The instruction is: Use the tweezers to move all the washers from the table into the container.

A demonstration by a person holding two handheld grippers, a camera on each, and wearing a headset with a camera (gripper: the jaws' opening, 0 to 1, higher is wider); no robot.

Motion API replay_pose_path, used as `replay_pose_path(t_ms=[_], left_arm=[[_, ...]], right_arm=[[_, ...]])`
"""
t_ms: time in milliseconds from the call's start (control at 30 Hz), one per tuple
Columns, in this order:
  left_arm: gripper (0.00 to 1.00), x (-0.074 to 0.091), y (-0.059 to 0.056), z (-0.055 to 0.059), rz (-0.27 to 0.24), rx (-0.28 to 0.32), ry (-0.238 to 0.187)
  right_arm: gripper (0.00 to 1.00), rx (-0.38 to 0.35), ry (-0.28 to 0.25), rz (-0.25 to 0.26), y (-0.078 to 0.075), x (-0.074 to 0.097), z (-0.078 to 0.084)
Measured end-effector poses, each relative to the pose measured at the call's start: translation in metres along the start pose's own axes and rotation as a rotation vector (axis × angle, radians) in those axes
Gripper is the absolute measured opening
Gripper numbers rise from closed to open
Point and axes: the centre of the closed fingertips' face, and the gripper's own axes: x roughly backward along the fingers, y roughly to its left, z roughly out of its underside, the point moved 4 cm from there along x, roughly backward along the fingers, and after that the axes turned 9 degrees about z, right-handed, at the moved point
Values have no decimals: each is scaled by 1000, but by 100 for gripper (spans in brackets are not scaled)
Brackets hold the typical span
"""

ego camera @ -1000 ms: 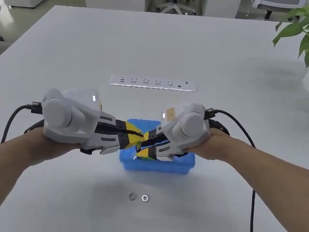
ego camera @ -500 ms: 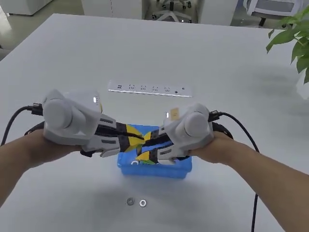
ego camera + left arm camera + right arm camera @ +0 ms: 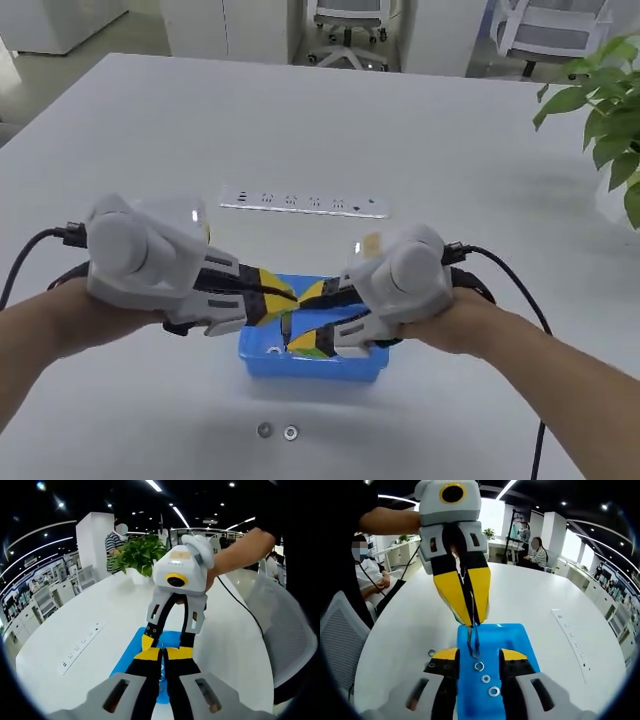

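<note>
A blue container (image 3: 352, 364) sits on the white table, under both grippers. My left gripper (image 3: 283, 297) is shut on thin metal tweezers (image 3: 285, 330), which point down into the container. In the right gripper view the left gripper (image 3: 470, 615) comes in from the top, and the tweezers (image 3: 472, 642) reach the container's floor (image 3: 515, 645) beside three washers (image 3: 485, 678). My right gripper (image 3: 303, 320) faces the left one, open, with its jaws on either side of the tweezers. Two washers (image 3: 277, 431) lie on the table in front of the container. One washer (image 3: 431, 653) is beside the container.
A white power strip (image 3: 303, 201) lies on the table behind the container. A green plant (image 3: 600, 110) stands at the right edge. Office chairs stand beyond the far edge. Cables trail from both grippers.
The head camera has tilted, so the scene sits lower. Both grippers stay over the container. The tweezers now hang into view between the right gripper's jaws.
</note>
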Motion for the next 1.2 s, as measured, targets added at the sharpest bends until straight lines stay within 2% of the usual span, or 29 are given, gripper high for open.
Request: replay_pose_path(t_ms=[300,767,1200], left_arm=[[5,2,-7,-7,5,-7,-3],[5,6,-20,-15,12,-17,-4],[5,11,-25,-21,8,-30,-8]], right_arm=[[40,-43,22,48,1,17,3],[52,-102,56,105,12,45,16],[56,-136,64,153,19,65,23]])
